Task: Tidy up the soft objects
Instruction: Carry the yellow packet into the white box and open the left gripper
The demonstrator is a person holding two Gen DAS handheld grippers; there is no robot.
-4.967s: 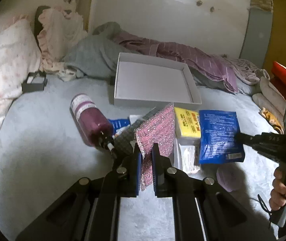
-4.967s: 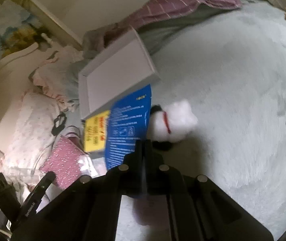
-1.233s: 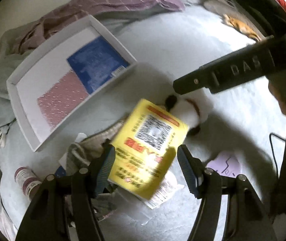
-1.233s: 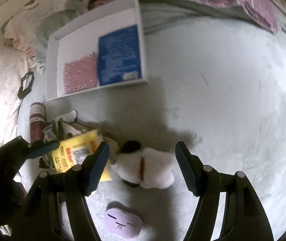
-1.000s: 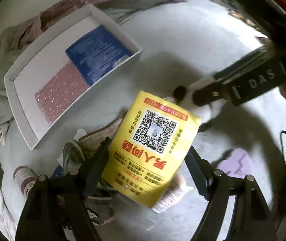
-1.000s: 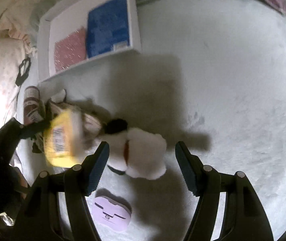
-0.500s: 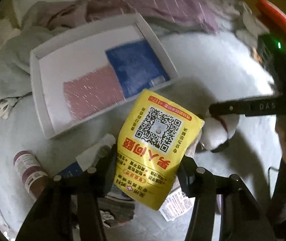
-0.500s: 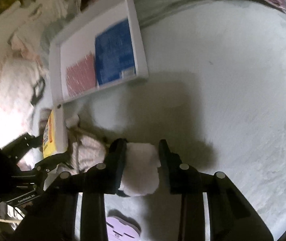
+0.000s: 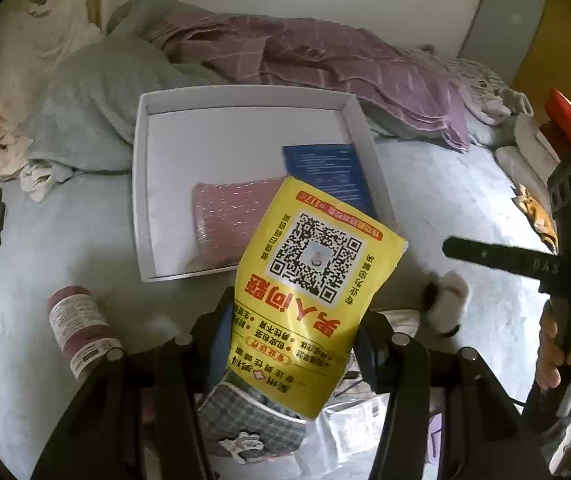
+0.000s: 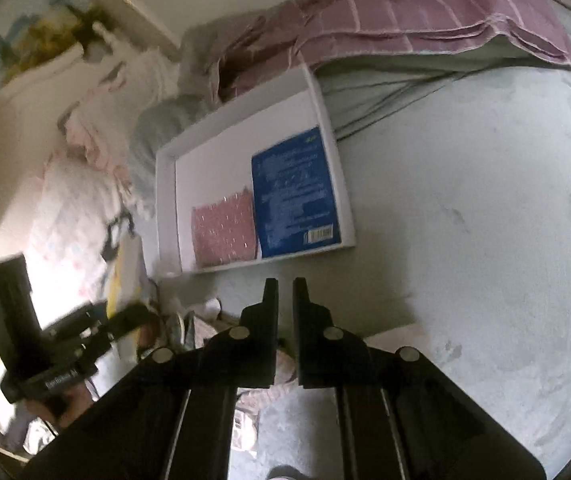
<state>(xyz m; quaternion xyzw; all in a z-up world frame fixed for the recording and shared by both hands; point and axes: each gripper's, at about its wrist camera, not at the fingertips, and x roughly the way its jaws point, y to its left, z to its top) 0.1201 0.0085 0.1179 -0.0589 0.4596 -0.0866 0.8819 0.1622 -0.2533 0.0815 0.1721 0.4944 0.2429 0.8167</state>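
Soft objects are partly sorted: the pink sparkly cloth and the blue packet already lie flat side by side along the near edge of the white tray, the blue one against its right wall, while the far half of the tray is bare. The yellow pouch is the piece in hand. The left gripper clamps it by its lower part, and it stands up in the air over the bed, just short of the tray's near edge and not yet inside. The right gripper has just been closing its jaws down to a thin slit, and nothing shows between the tips. The white plush toy sits below it near the tray's near right corner, and whether any of its fur is caught cannot be made out. Left to do, by my reading: lay the pouch in the tray, then deal with the plush toy, the checked fabric piece and the silvery wrappers heaped under the left gripper. The dark red bottle, lying off the tray's near left corner, looks hard and probably stays out.
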